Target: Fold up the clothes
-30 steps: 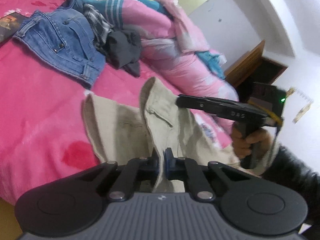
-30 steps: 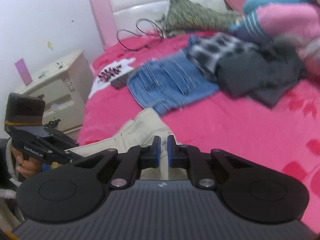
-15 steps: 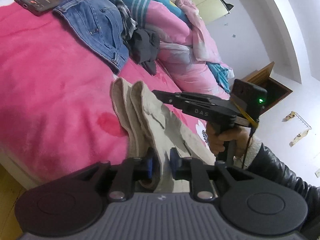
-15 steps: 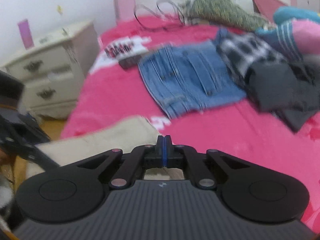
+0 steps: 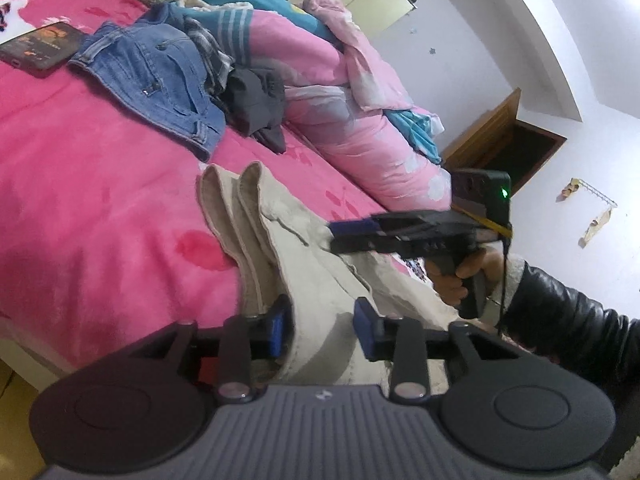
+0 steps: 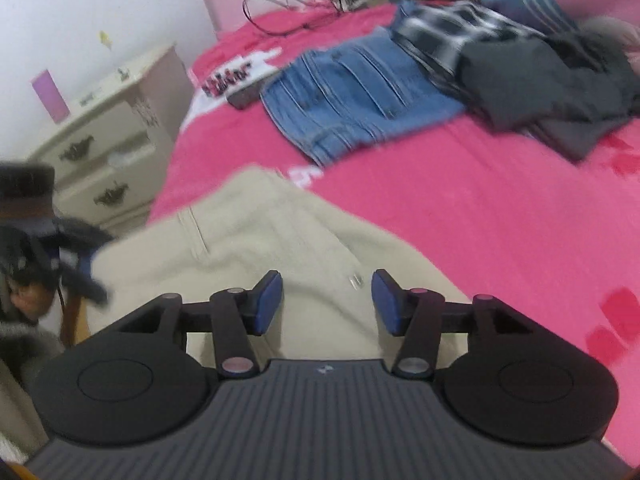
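Note:
Beige trousers (image 5: 304,248) lie lengthwise over the near edge of the pink bed (image 5: 100,200), their legs folded side by side. My left gripper (image 5: 322,332) sits at the bed's edge with its jaws opening; a fold of the trousers runs loosely between the blue pads. My right gripper (image 6: 326,300) hovers low over the trousers (image 6: 280,232), jaws opening, nothing pinched between the pads. In the left wrist view the right gripper (image 5: 340,234) points left over the trousers, held by a hand in a black sleeve (image 5: 568,320). The left gripper (image 6: 72,264) shows blurred at the left of the right wrist view.
Blue jeans (image 5: 160,76), a plaid garment (image 6: 448,32) and a dark grey garment (image 5: 256,100) lie further up the bed. A phone (image 5: 36,48) rests beside the jeans. A pink duvet (image 5: 360,128) is heaped along the far side. A cream nightstand (image 6: 108,148) stands by the bed.
Both grippers were shut and now stand open. The right gripper has dropped closer to the trousers. The left gripper has loosened on the fold it pinched.

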Available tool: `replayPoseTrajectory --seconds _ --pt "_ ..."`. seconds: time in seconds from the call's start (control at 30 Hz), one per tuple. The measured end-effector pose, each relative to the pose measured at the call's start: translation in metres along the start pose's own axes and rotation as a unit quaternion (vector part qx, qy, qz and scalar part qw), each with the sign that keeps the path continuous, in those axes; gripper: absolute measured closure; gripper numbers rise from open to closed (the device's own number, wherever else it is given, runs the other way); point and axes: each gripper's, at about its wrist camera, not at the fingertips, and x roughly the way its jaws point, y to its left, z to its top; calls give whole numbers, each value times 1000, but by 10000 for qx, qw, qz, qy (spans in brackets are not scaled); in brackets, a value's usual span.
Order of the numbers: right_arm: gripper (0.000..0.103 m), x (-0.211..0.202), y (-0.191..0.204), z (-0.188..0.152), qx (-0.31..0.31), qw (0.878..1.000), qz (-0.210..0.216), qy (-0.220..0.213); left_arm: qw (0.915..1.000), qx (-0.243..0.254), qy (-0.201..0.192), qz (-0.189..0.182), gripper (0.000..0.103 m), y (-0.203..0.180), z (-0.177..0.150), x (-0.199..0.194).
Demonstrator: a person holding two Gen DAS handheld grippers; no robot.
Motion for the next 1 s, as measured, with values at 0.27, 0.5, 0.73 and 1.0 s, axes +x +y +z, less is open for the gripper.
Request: replayPoseTrajectory --seconds 0.27,0.5,0.73,1.0 --pt "60 -5 -6 -22 -16 9993 -322 208 9997 166 -51 163 72 -6 -3 -2" --pt "98 -11 9 -32 -289 9964 -771 186 9995 216 -72 199 73 -6 -6 -5" --pt "60 -22 0 -28 -585 9934 -990 -17 9991 326 -87 250 73 -8 -9 -7" --pt "50 -12 -23 -20 -1090 9910 -520 576 9991 350 -61 246 72 -8 -9 -8"
